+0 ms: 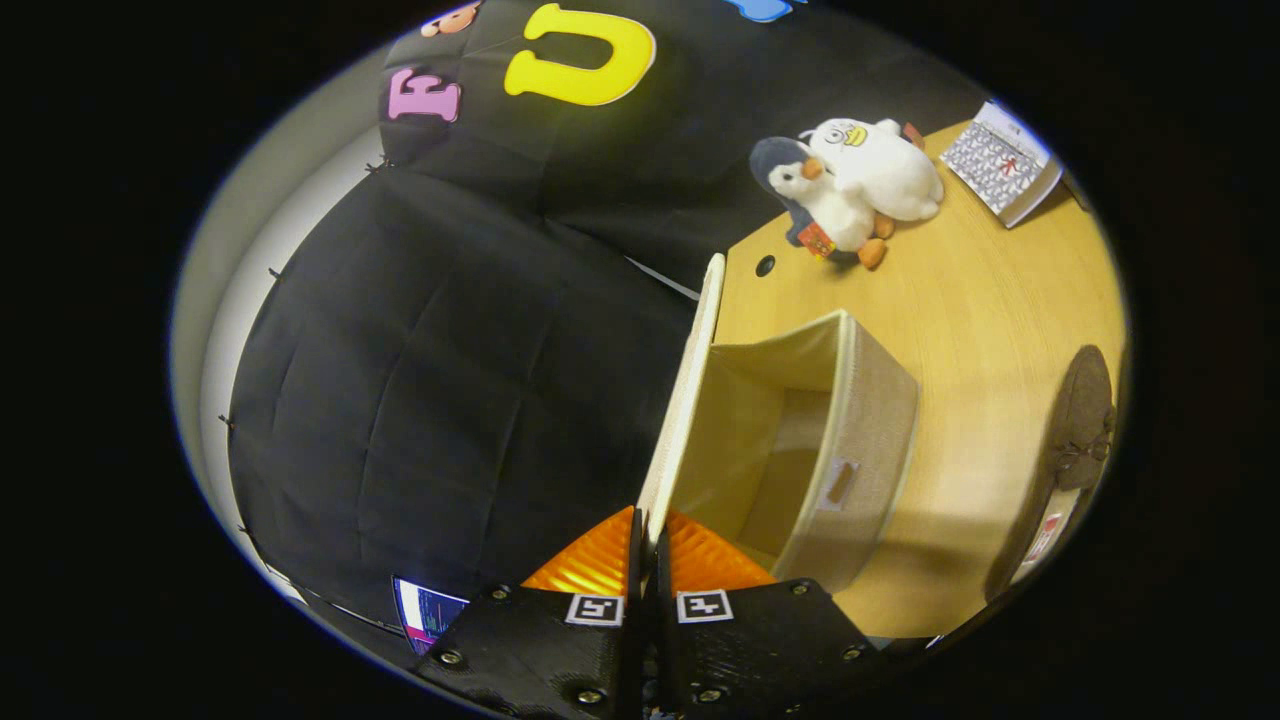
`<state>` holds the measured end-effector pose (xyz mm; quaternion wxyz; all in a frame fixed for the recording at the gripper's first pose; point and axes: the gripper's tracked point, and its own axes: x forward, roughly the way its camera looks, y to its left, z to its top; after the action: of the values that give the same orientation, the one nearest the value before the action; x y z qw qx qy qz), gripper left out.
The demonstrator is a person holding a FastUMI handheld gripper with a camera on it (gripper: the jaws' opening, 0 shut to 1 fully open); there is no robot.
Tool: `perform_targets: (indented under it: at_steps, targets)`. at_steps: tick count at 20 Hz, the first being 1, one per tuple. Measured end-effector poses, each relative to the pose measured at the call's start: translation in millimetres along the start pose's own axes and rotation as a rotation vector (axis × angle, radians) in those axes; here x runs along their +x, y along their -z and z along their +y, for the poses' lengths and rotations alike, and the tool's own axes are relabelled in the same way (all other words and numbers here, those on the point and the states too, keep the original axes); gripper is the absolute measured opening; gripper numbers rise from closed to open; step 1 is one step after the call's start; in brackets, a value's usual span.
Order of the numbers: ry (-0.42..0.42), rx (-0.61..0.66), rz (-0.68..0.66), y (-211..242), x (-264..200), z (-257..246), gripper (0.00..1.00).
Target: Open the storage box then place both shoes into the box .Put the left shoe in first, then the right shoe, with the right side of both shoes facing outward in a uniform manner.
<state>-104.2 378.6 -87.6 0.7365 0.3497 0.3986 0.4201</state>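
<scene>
The gripper (pixel 645 545) is pinching the near end of the thin beige fabric lid (pixel 685 400), its two fingers closed together on the panel's edge and holding it upright. The lid is standing raised along the left side of the beige woven-fabric storage box (pixel 860 440), which is sitting open on the light wooden table (pixel 990 310) just ahead and right of the fingers, showing a pale plain lining and a small pull tab on its near wall. To the right of the box, a brown suede shoe (pixel 1080 420) with a small bow is lying on the table. Farther off, two plush toys (pixel 850 185) are resting together, with a patterned book (pixel 1003 160) beyond.
</scene>
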Motion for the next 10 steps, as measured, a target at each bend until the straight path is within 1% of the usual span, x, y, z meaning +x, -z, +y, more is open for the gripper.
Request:
perform_targets:
  at_steps: [2,5,6,8,10]
  targets:
    - [0.034,-0.036,0.023,-5.8,7.7,20.7,0.05]
    - [0.052,-0.113,0.047,-13.1,30.9,57.6,0.05]
    - [0.057,-0.121,0.056,-14.6,40.7,71.8,0.05]
    - [0.085,-0.146,0.068,-17.0,59.9,93.6,0.05]
    - [0.137,-0.158,0.085,-16.5,84.1,110.1,0.05]
